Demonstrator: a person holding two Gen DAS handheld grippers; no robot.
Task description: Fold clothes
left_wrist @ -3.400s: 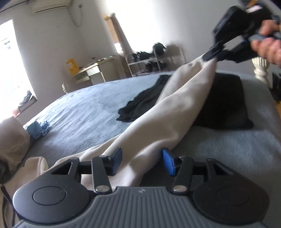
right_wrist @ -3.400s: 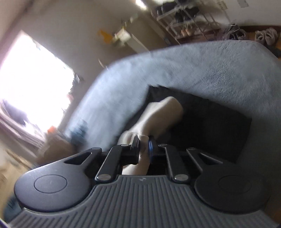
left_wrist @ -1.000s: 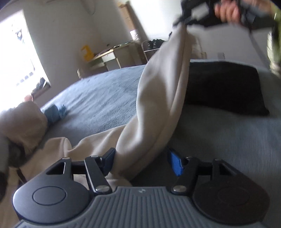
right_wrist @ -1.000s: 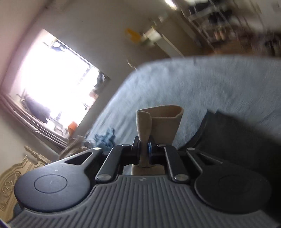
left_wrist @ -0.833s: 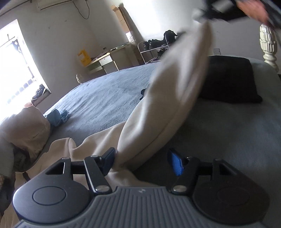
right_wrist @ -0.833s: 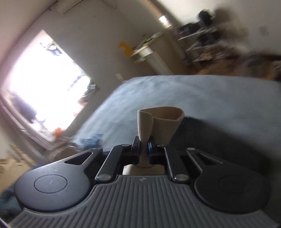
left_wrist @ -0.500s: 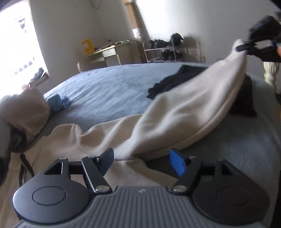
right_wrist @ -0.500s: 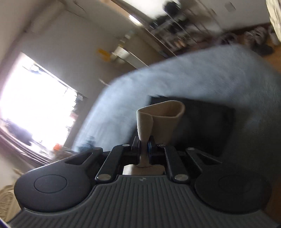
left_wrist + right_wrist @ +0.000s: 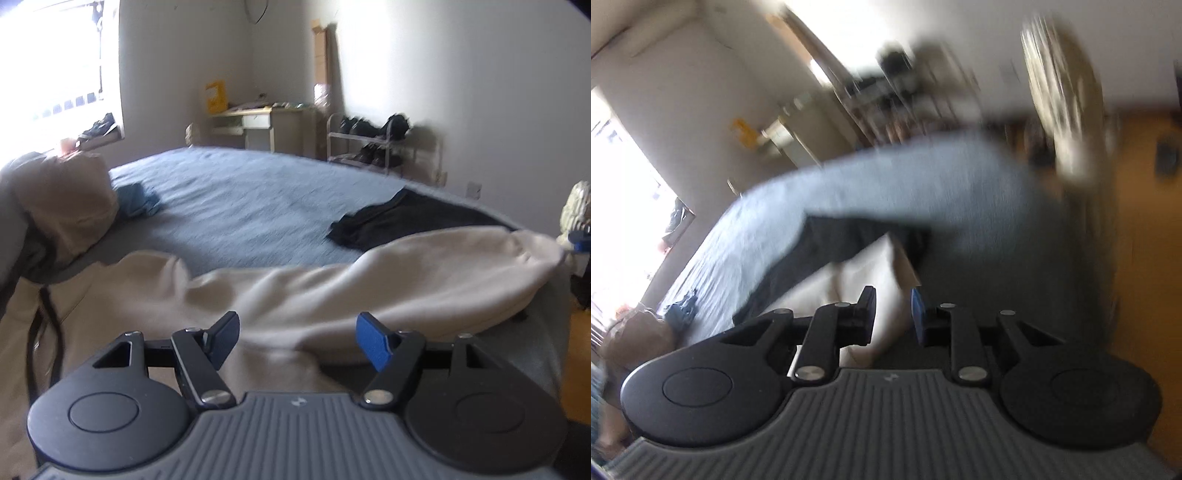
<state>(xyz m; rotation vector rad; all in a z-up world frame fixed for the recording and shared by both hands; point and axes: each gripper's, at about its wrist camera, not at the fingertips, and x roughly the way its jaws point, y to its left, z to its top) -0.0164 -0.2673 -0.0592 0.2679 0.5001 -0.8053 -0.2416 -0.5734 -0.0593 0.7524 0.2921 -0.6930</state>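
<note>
Up front in the left wrist view, the left gripper (image 9: 296, 341) hangs with its jaws spread wide over the cream hoodie (image 9: 332, 291), which lies stretched across the blue bed (image 9: 258, 195) beside a black garment (image 9: 399, 221). From the right wrist (badly blurred), the right gripper (image 9: 891, 314) stands parted, cream cloth lying between its jaws, unpinched.

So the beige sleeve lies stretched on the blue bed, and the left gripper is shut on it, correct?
Not quite: the beige sleeve lies stretched on the blue bed, but the left gripper is open, fingers wide apart, as the left wrist view shows.
</note>
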